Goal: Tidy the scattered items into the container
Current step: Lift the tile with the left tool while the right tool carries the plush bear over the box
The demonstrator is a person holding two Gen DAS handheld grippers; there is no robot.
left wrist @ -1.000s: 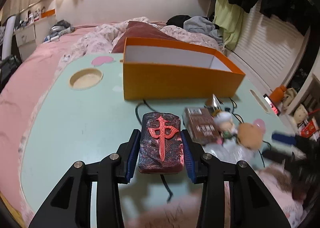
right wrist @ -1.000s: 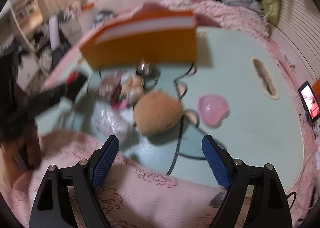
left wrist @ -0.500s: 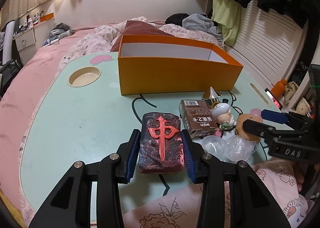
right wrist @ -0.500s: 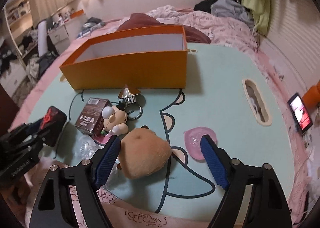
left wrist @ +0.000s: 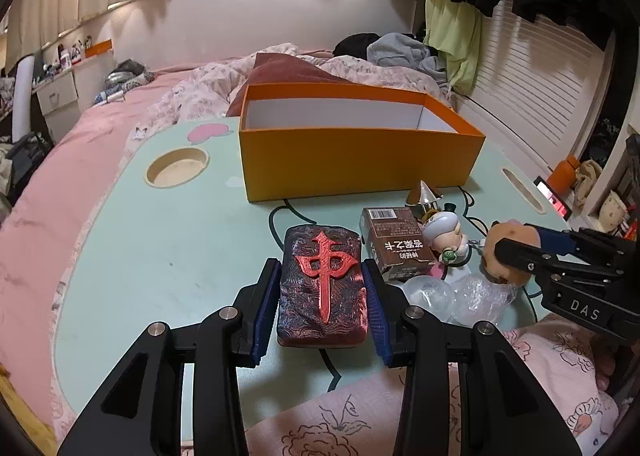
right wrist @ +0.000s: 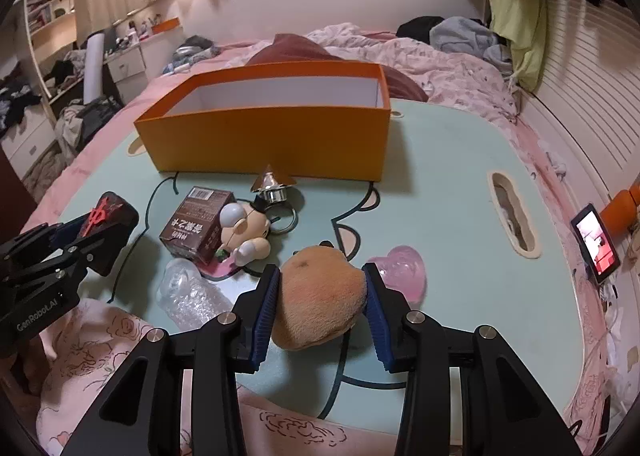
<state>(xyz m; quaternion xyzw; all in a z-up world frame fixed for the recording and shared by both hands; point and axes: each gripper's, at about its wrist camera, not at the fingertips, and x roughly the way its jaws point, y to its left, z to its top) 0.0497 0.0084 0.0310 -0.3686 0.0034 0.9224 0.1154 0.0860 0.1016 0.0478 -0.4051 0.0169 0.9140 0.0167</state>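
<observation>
Pinching plush toy (right wrist: 318, 298), right gripper (right wrist: 320, 310) closing

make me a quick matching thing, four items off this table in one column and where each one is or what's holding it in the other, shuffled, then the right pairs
Column one:
1. mahjong tile block
2. brown plush toy
3. orange box
4. pink heart

Column two:
A. lying loose on the table just right of the plush
B. clamped in the left gripper
C. open and empty, at the far side of the table
D. clamped in the right gripper, whose jaws have just been closing

Pairs: 1-B, 2-D, 3-C, 4-A
</observation>
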